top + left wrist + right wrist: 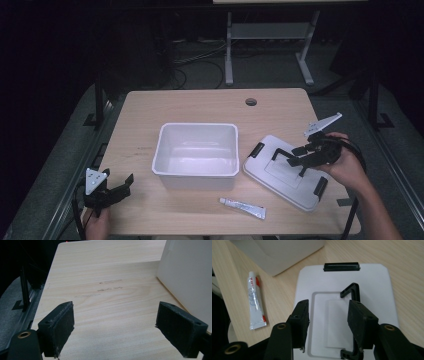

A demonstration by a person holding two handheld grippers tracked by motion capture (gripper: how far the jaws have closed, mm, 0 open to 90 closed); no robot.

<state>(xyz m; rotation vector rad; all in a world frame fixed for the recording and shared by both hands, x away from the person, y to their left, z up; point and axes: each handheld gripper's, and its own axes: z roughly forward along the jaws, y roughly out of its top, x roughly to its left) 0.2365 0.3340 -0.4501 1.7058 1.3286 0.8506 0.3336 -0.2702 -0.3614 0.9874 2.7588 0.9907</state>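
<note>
A white lid [280,175] with black end clips and a raised black handle [352,290] lies flat on the table, right of an empty white bin [195,150]. My right gripper [287,157] hovers just over the lid's middle, open, with nothing between its pads; in the right gripper view its jaws [328,312] frame the lid's recessed panel [374,285], and the handle stands by the right-hand jaw. My left gripper [126,185] rests open at the table's near left corner. In its own view the left gripper [115,320] faces bare wood, with the bin's wall [187,272] at the right.
A small white tube with red print [242,207] lies near the front edge between bin and lid, also seen as the tube [255,302] left of the right jaws. The wooden table [150,110] has a cable hole [251,102] at the back. Dark floor surrounds it.
</note>
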